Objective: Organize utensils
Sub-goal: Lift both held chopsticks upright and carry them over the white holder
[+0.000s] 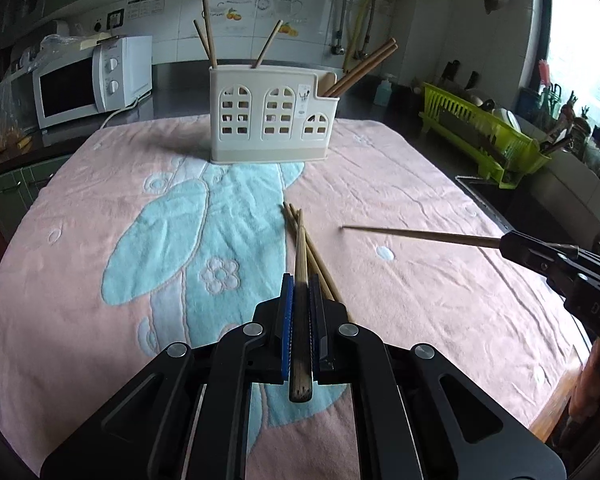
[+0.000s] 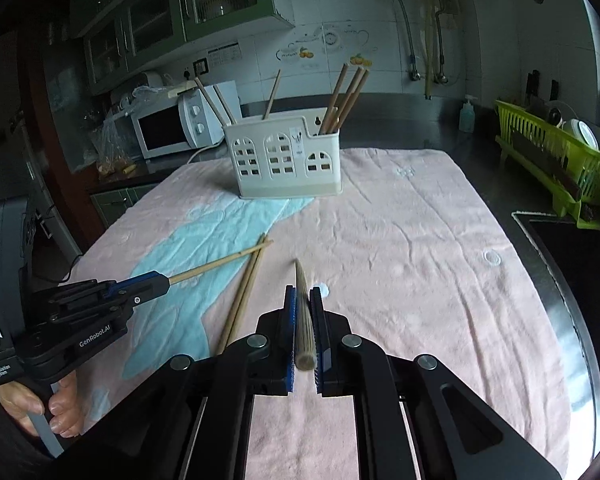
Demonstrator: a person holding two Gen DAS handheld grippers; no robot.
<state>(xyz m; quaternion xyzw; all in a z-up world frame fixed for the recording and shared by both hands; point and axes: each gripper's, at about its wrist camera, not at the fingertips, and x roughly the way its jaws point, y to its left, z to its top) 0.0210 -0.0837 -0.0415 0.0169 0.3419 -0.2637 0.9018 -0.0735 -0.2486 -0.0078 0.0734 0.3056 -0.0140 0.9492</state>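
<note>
Each gripper, the left gripper and the right gripper, squeezes one chopstick pointing at twelve o'clock, probably so it can go into the white holder.

white microwave, green dish rack, soap bottle

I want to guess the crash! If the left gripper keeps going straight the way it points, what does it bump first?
Probably the holder, straight ahead of the left gripper. The chopstick in its jaws would touch first. Height is hard to judge.
</note>
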